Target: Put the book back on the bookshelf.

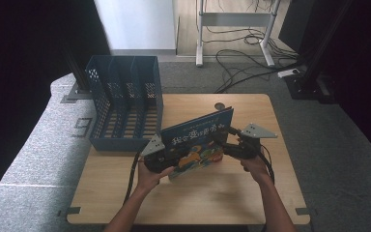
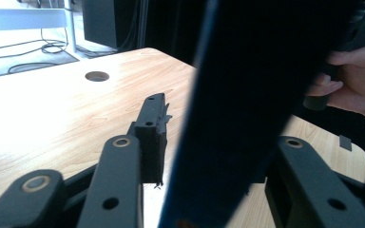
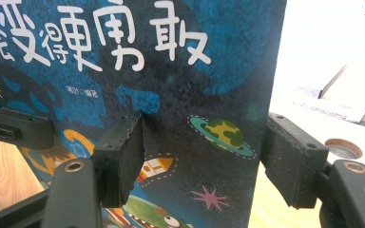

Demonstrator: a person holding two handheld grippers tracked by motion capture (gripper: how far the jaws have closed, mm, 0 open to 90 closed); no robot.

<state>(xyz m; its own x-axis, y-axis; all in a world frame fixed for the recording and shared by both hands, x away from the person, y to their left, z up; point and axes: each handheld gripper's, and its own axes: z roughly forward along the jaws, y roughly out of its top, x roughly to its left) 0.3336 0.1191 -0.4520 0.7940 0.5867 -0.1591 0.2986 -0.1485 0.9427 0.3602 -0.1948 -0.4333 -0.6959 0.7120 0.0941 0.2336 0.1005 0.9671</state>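
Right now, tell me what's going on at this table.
A person holds a blue picture book up off the wooden table between two handheld grippers. The left gripper has the book's edge between its jaws, with a gap at one pad; the right gripper straddles the opposite edge. A blue file rack stands at the table's far left.

Your left gripper sits behind the picture book in the high view, so you can't see its jaw tips there. In the left gripper view the book is a dark, unlit slab; its cover art is unreadable, its top and bottom are cropped, and it hides the far jaw's pad, so contact can't be told. In the right gripper view the title is cut off at the top-left edge. The small author line under the title is too small to read.
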